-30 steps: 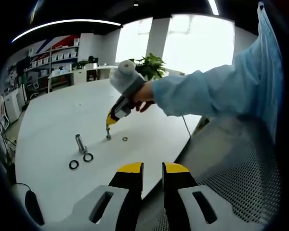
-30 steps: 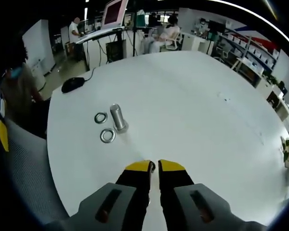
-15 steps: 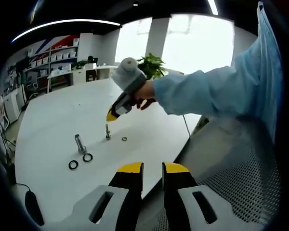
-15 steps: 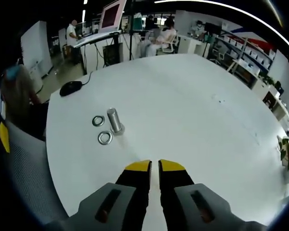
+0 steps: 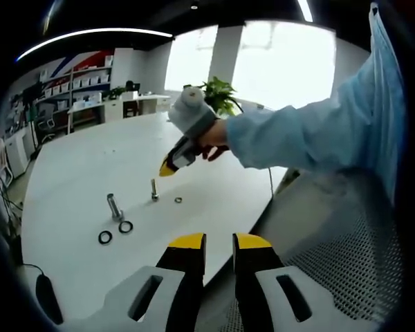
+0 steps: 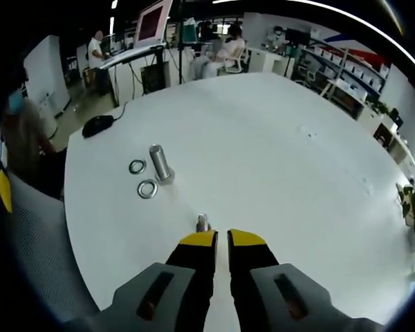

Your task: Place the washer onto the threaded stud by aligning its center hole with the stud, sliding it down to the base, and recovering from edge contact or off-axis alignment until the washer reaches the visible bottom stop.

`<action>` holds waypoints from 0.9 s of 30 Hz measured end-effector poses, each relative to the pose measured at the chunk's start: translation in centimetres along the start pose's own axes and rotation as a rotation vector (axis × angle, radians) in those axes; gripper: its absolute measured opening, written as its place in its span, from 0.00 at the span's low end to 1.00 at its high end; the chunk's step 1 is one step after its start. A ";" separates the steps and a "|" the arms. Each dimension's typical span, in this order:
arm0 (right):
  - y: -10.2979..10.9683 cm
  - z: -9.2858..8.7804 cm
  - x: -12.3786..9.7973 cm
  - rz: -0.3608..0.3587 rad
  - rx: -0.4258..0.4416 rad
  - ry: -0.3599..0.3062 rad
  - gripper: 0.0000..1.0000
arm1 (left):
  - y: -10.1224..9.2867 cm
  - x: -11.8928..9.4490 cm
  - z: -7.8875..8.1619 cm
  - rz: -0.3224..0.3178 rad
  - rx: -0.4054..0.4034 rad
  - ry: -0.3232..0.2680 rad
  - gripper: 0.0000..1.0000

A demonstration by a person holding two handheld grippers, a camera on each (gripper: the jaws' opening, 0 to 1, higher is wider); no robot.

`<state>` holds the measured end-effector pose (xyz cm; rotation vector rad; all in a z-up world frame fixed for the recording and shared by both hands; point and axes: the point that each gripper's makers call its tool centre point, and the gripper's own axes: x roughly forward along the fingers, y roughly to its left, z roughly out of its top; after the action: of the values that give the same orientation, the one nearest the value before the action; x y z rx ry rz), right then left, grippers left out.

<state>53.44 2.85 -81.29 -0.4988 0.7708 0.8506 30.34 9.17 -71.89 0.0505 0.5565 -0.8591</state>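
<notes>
A small threaded stud (image 5: 153, 189) stands upright on the white table (image 5: 76, 173), with a small washer (image 5: 178, 200) lying flat just right of it. My right gripper (image 5: 167, 168), held by a hand in a blue sleeve, hovers above and to the right of that stud, clear of it. In the right gripper view the stud (image 6: 202, 222) rises just ahead of my right gripper (image 6: 223, 238), whose jaws are shut with nothing seen between them. My left gripper (image 5: 219, 242) hangs over the table's near edge, jaws slightly apart and empty.
A thicker upright bolt (image 5: 115, 205) (image 6: 159, 163) has two ring washers (image 5: 105, 236) (image 5: 126, 226) beside it. A black mouse (image 6: 97, 125) lies near the table edge. A mesh chair (image 5: 346, 256) sits beside the table. People sit at desks (image 6: 225, 52) far behind.
My right gripper has lifted up and to the right, off the small stud it was touching. The stud has come into the right gripper view. The left gripper view holds steady.
</notes>
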 end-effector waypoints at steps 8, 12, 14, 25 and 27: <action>0.7 -1.5 0.5 0.019 0.014 0.030 0.08 | 0.0 0.0 0.0 0.000 -0.001 0.001 0.13; 0.9 -2.2 0.8 0.024 0.018 0.047 0.09 | 0.0 0.0 0.0 -0.001 -0.001 0.002 0.13; 1.1 -2.7 1.0 0.030 0.019 0.058 0.09 | 0.0 0.0 0.0 -0.002 -0.002 0.003 0.13; 1.8 -4.8 1.7 0.046 0.014 0.109 0.09 | 0.1 -0.2 0.8 0.005 -0.008 -0.043 0.13; 1.8 -5.1 1.7 0.042 0.008 0.117 0.09 | 0.1 -0.1 0.5 0.003 -0.009 -0.028 0.13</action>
<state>50.68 1.28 -85.95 -0.5307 0.8945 0.8627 30.58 9.15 -71.41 0.0310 0.5336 -0.8535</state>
